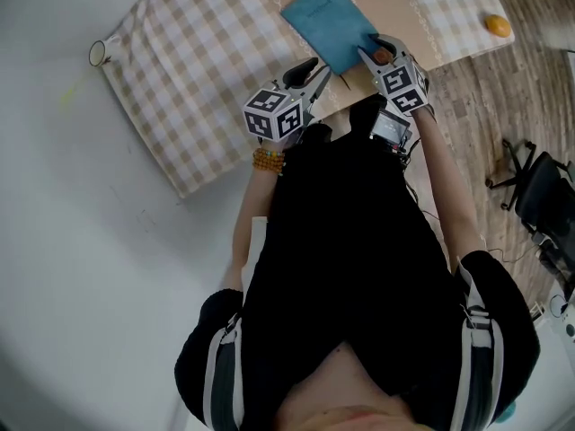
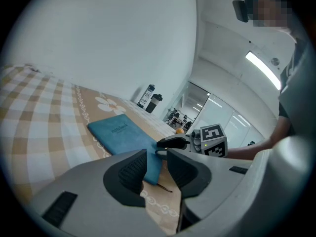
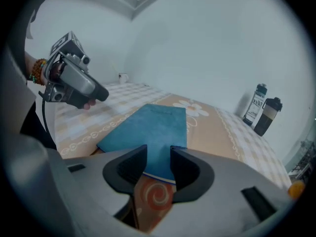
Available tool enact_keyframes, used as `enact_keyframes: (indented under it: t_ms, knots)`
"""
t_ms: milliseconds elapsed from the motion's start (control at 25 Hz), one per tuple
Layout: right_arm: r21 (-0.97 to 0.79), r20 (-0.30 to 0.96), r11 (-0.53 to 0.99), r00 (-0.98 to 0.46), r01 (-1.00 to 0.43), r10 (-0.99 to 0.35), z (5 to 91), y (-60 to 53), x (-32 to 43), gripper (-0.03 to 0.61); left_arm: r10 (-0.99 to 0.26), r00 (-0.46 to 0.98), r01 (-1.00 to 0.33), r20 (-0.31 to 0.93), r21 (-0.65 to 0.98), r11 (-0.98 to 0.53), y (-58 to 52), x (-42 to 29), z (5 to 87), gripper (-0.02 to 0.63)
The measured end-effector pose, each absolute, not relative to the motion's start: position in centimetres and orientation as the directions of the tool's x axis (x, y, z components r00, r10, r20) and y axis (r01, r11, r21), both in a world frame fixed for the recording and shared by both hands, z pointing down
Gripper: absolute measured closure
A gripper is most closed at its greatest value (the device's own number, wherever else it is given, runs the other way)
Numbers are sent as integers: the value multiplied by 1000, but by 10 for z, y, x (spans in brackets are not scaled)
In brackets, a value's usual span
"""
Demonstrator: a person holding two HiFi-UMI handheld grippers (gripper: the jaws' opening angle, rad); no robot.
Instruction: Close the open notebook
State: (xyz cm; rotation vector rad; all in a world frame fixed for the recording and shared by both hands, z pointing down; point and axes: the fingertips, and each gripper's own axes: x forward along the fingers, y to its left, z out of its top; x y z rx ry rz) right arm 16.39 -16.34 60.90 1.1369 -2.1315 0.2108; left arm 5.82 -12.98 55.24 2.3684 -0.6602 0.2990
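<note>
A teal notebook [image 1: 328, 21] [image 2: 123, 135] [image 3: 153, 127] lies shut and flat on the tan centre strip of the table cloth, cover up. My left gripper [image 1: 313, 68] [image 2: 157, 164] hovers at the notebook's near left corner, jaws apart, with the corner showing through the gap. My right gripper [image 1: 370, 48] [image 3: 158, 159] is low over the near right corner, jaws also apart and the cover visible between them. Neither pair of pads presses on the book. Each gripper appears in the other's view: the right gripper [image 2: 174, 142] and the left gripper [image 3: 79, 85].
A checked cloth [image 1: 198, 88] covers the table. A white mug [image 1: 99, 52] [image 3: 122, 76] stands at its far left corner, an orange [image 1: 497, 25] [image 3: 296, 189] near the right end, two bottles [image 3: 261, 111] [image 2: 149, 97] at the far side. An office chair [image 1: 539, 187] stands on the floor to the right.
</note>
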Motion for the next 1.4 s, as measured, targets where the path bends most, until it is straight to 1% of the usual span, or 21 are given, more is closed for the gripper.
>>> enact_keyframes:
  t_ms: [200, 320, 400, 440, 560, 800, 960, 1080, 1120, 1200, 1320, 1360, 1400]
  knots:
    - [105, 658, 591, -390, -800, -644, 616, -162, 162, 438, -398, 838, -545, 374, 532, -648, -130, 48, 554, 479]
    - [126, 668, 608, -386, -784, -636, 617, -159, 157, 484, -412, 832, -554, 371, 530, -642, -131, 43, 553, 479]
    - [163, 683, 620, -366, -768, -633, 617, -157, 152, 539, -416, 831, -557, 370, 530, -640, -130, 40, 552, 479]
    - [189, 689, 625, -351, -758, -634, 617, -155, 150, 555, -418, 830, -557, 369, 529, -640, -130, 39, 552, 479]
    - [214, 708, 642, -336, -736, -621, 617, -151, 139, 561, -423, 830, -558, 364, 531, -638, -128, 34, 551, 479]
    - [122, 731, 687, -403, -717, -551, 618, -150, 99, 561, -431, 832, -555, 350, 533, -638, -140, 23, 549, 479]
    - [142, 730, 690, -396, -710, -557, 618, -139, 98, 561, -450, 827, -562, 337, 514, -648, -130, 20, 543, 483]
    - [140, 683, 673, -421, -727, -597, 604, -139, 96, 561, -497, 807, -590, 318, 446, -673, -132, 10, 531, 494]
    - [128, 650, 658, -438, -742, -621, 593, -143, 95, 561, -519, 796, -606, 312, 417, -678, -136, 6, 526, 494]
    - [102, 569, 626, -471, -773, -674, 563, -155, 92, 562, -567, 770, -638, 292, 353, -685, -147, -2, 514, 539]
    - [107, 448, 591, -492, -800, -747, 512, -169, 89, 562, -623, 746, -666, 236, 272, -695, -157, -9, 488, 538]
    - [115, 410, 582, -495, -805, -766, 495, -171, 88, 563, -643, 735, -677, 212, 248, -692, -159, -11, 477, 548]
    - [123, 374, 573, -497, -810, -783, 478, -171, 86, 566, -666, 722, -692, 187, 224, -686, -160, -14, 464, 584]
